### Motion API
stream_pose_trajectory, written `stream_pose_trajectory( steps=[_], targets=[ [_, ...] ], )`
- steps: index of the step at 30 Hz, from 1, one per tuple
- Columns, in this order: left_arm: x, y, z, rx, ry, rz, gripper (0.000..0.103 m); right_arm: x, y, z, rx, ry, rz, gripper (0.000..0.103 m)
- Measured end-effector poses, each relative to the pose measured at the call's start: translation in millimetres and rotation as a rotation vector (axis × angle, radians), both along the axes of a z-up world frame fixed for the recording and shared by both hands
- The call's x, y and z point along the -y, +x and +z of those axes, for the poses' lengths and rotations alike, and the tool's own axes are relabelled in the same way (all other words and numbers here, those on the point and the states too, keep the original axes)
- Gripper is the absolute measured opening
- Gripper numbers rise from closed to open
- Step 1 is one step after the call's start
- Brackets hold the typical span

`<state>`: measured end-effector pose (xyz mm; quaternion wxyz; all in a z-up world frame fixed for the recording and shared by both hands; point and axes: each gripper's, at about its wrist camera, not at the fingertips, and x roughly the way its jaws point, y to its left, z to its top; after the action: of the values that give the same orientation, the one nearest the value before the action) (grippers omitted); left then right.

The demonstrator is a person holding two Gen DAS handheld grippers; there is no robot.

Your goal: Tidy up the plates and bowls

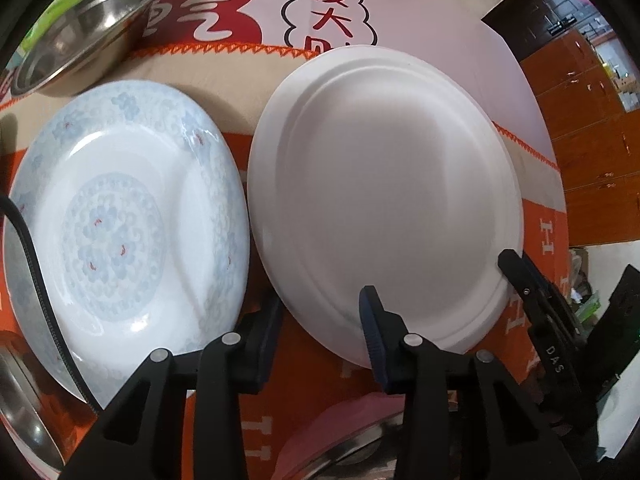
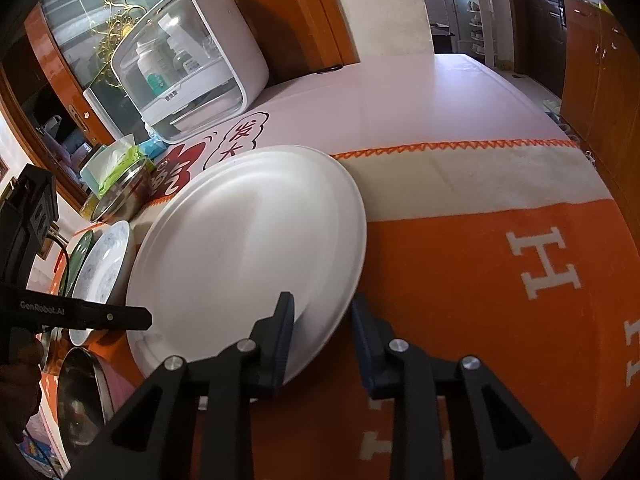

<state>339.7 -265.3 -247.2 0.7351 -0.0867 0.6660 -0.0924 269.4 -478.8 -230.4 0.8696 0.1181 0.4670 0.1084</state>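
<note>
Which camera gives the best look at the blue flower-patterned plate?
The left wrist view: the blue patterned plate fills its left side, seen from above, with centre medallion and rim pattern clear. The right wrist view shows it only small and edge-on at the left, beside the white plate.

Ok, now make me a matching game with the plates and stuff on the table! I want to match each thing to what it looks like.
Things:
1. plate in the middle
2. plate to its left
3. bowl at the back
4. cloth

Looks:
A. orange with white letters
B. shiny metal
C. plain white all over
D. white with pale blue flowers

Pairs: 1-C, 2-D, 3-B, 4-A
</note>
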Motion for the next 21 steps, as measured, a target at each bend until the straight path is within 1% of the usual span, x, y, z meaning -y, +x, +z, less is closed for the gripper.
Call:
stream_pose_trajectory(
  steps=[2,7,10,14,19,21],
  targets=[
    [4,0,0,0.009,0.003,0.005,0.033,-1,-1,2,0.005,-0.007,-0.001,0.028],
    [-2,0,3,0.036,-0.019,0.015,0.032,-4,-3,10,0.023,-0.031,-0.008,0.028],
    [-1,-2,12,0.087,-0.025,-0.007,0.032,-2,-5,16,0.037,-0.044,-0.024,0.028],
    [9,-7,31,0.173,-0.041,-0.046,0.032,4,-11,28,0.061,-0.067,-0.052,0.028],
    [15,-12,49,0.234,-0.073,-0.054,0.032,12,-20,46,0.098,-0.072,-0.084,0.028],
    [11,-17,56,0.258,-0.084,-0.054,0.032,13,-24,55,0.115,-0.074,-0.092,0.028]
  ],
)
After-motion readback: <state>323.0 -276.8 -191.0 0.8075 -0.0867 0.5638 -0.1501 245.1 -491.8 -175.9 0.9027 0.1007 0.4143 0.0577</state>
